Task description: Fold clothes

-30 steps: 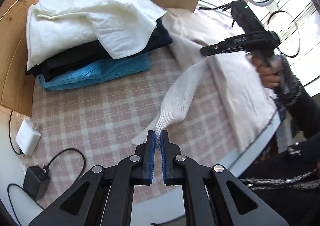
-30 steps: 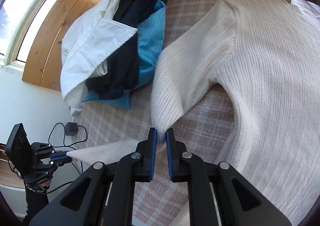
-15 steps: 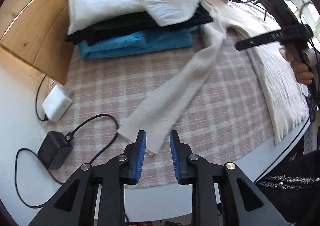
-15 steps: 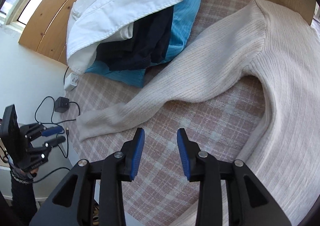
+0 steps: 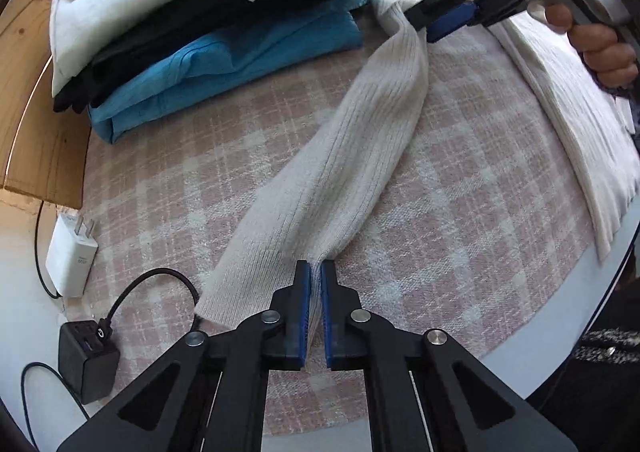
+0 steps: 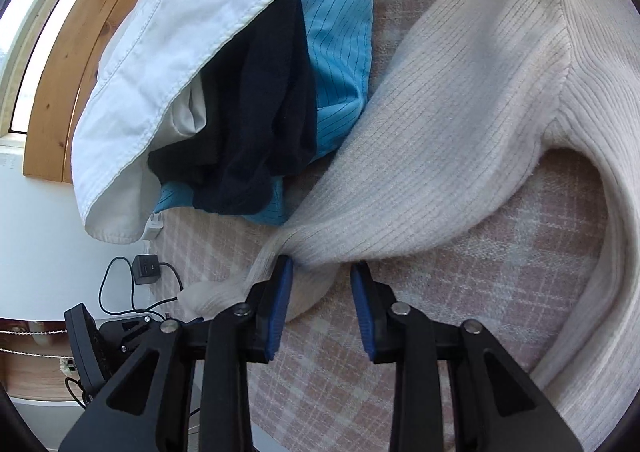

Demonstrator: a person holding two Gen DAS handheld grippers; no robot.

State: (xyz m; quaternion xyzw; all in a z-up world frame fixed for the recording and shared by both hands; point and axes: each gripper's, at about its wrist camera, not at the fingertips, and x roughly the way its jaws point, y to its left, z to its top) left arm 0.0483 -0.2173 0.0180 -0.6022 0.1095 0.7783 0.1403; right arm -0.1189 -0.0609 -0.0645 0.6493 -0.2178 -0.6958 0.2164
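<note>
A cream ribbed sweater (image 6: 568, 99) lies on the pink checked tablecloth (image 5: 460, 232). Its sleeve (image 5: 360, 139) stretches flat from the shoulder down to the cuff (image 5: 228, 292). My left gripper (image 5: 315, 268) is shut on the sleeve's lower edge just beside the cuff. My right gripper (image 6: 320, 280) is open, its blue pads (image 6: 280, 292) straddling a fold of the sleeve (image 6: 400, 191) near the upper arm. The left wrist view shows that right gripper (image 5: 440, 19) low over the top of the sleeve, held by a hand (image 5: 600, 43).
A stack of folded clothes (image 5: 208, 23), white over black over blue, sits against the wooden panel (image 5: 28, 91) beside the sleeve. A white plug (image 5: 72, 252) and a black adapter (image 5: 86, 356) with cable lie at the left table edge. The table's rim (image 5: 600, 292) curves close on the right.
Both grippers let go of the raised sleeve, which dropped flat. My left gripper has since shut again on its edge near the cuff. The right moved up the sleeve, still open.
</note>
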